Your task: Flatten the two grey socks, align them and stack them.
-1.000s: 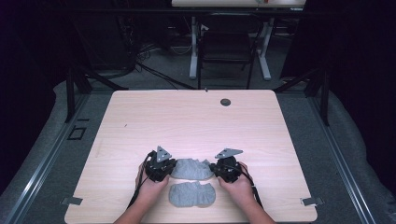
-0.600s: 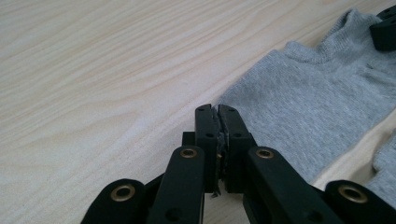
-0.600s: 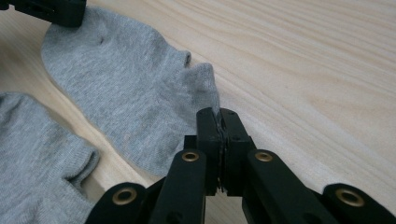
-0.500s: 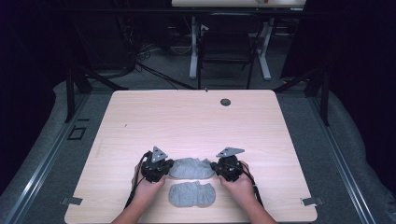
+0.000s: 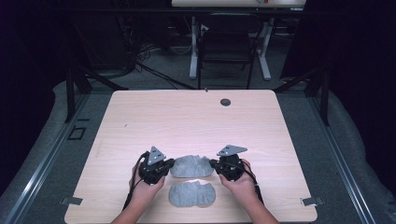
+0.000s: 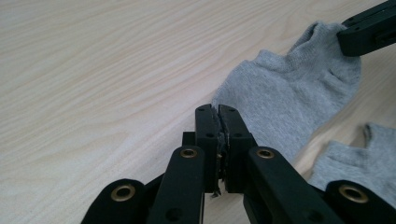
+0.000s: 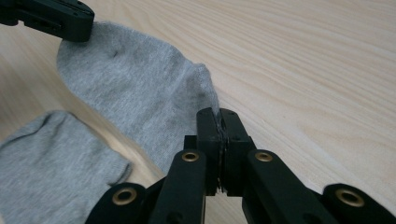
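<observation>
Seen from the high view, the far sock [image 5: 189, 166] lies stretched between the left gripper [image 5: 169, 165] and the right gripper [image 5: 214, 164], near the front edge of the table [image 5: 196, 121]. A second sock [image 5: 191, 193] lies flat just in front of it, between the person's two hands.

Along the left gripper view, the left gripper [image 6: 218, 122] is pinched tight on one end of the far sock [image 6: 285, 93], grey fabric squeezed between the pads; the right gripper's tip [image 6: 369, 30] grips the opposite end. The second sock [image 6: 359, 158] sits at lower right.

Along the right gripper view, the right gripper [image 7: 218, 125] is clamped on the far sock's [image 7: 135, 88] edge, with the left gripper's tip [image 7: 56, 21] on its other end. The second sock [image 7: 51, 163] lies at lower left.
</observation>
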A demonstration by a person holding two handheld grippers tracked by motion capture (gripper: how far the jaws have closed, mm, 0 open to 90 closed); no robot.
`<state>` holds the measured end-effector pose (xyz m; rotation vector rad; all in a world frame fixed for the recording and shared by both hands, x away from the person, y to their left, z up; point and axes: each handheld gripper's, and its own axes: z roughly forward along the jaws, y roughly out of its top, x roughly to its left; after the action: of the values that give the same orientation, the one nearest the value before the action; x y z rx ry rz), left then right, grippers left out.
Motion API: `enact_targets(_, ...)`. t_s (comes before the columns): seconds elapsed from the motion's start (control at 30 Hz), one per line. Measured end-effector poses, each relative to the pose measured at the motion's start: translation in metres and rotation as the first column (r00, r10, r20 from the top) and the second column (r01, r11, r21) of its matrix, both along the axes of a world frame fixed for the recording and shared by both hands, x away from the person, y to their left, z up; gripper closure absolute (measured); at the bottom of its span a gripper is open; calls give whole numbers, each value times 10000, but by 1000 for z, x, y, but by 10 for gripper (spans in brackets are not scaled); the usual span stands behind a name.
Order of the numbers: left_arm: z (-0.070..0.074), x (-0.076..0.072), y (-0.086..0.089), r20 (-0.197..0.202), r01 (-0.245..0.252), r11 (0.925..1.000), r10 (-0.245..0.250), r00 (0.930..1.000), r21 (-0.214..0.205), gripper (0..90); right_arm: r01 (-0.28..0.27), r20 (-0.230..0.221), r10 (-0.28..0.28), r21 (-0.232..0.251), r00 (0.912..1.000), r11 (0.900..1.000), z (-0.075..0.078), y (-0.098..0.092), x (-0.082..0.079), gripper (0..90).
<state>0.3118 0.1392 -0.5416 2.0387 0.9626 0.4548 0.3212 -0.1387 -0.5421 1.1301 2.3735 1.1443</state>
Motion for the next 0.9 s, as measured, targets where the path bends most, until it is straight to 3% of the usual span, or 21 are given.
enact_targets(0.53, 16, -26, 6, 211, 282, 9996, -281, 9994, -73, 880, -393, 259, 392, 21, 9989, 9992, 17, -7, -25, 884)
enact_targets(0.9, 10, -55, 8, 34, 613, 9981, -613, 9981, 41, 879, -794, 17, 794, -61, 9968, 9968, 18, -10, -49, 884)
